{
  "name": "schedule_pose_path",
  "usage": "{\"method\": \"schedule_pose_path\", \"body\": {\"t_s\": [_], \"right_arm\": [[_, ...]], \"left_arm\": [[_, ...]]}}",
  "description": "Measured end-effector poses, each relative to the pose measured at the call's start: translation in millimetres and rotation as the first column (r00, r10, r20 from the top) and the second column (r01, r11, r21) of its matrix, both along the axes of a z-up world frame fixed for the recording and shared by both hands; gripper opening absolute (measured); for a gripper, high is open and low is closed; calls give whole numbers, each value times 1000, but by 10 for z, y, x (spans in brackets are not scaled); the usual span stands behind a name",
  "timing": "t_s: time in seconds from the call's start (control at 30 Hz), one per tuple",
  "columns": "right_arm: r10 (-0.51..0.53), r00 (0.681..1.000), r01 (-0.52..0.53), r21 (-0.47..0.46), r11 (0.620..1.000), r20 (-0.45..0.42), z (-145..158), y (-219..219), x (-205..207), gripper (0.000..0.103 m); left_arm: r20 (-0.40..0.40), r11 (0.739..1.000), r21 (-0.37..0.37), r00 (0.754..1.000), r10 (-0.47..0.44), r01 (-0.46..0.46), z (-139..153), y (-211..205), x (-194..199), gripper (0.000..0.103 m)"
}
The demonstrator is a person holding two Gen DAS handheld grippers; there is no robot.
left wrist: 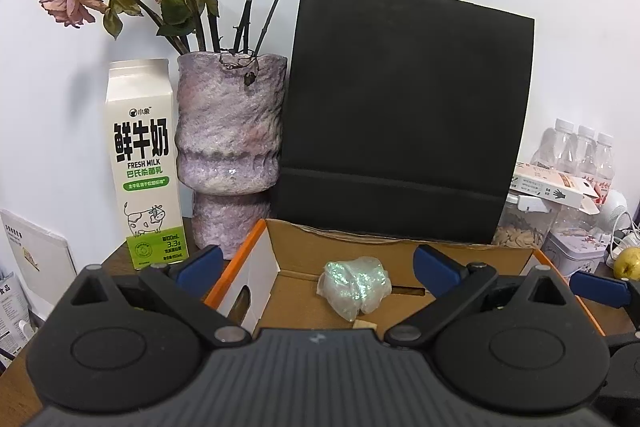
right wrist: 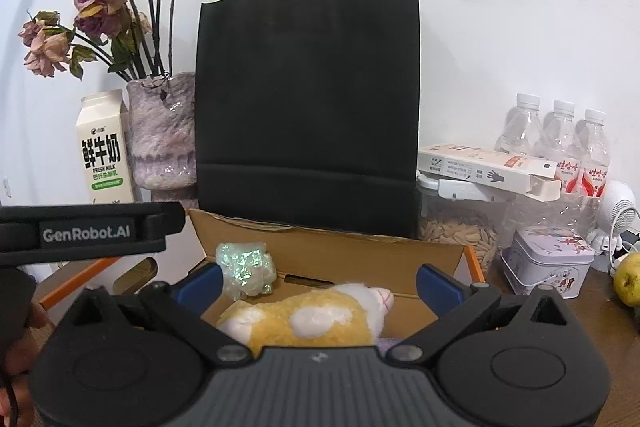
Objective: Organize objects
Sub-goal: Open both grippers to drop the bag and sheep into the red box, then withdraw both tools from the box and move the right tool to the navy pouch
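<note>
An open cardboard box (left wrist: 400, 247) with orange edges sits in front of me. A shiny iridescent plastic bundle (left wrist: 354, 285) lies inside it, also in the right wrist view (right wrist: 246, 269). A yellow and white plush toy (right wrist: 316, 315) lies in the box (right wrist: 360, 247), between and below the right fingers. My left gripper (left wrist: 318, 265) is open and empty above the box. My right gripper (right wrist: 320, 285) is open over the plush toy, apart from it. The left gripper's body (right wrist: 88, 231) shows at the left of the right wrist view.
A black paper bag (left wrist: 400, 107) stands behind the box. A milk carton (left wrist: 144, 163) and a vase of dried roses (left wrist: 230, 147) stand left. Right are water bottles (right wrist: 560, 143), a white carton (right wrist: 488, 169), a seed jar (right wrist: 460, 231), a tin (right wrist: 548, 263) and a pear (right wrist: 628, 279).
</note>
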State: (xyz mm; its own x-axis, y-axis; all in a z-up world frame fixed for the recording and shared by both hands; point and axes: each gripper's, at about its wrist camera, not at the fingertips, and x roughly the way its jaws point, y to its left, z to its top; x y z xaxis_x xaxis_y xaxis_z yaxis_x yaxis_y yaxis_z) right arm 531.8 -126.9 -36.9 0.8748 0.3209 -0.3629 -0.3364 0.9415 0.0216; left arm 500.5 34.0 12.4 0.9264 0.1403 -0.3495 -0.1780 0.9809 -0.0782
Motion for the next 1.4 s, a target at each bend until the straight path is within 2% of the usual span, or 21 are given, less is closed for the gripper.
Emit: {"method": "schedule_pose_path", "body": {"t_s": [0.57,0.9,1.4], "right_arm": [[-3,1000,3,-6,1000,16,63,-74,-215,103],[-8,1000,8,-13,1000,22,75,-178,-526,103],[-9,1000,9,-18,1000,15,13,-339,-1121,103]], "left_arm": [[26,1000,3,1000,-8,8,67,-25,-308,103],[60,1000,16,998,-3,2,107,-69,-698,103],[60,999,33,998,1,-3,9,-112,-1377,103]]}}
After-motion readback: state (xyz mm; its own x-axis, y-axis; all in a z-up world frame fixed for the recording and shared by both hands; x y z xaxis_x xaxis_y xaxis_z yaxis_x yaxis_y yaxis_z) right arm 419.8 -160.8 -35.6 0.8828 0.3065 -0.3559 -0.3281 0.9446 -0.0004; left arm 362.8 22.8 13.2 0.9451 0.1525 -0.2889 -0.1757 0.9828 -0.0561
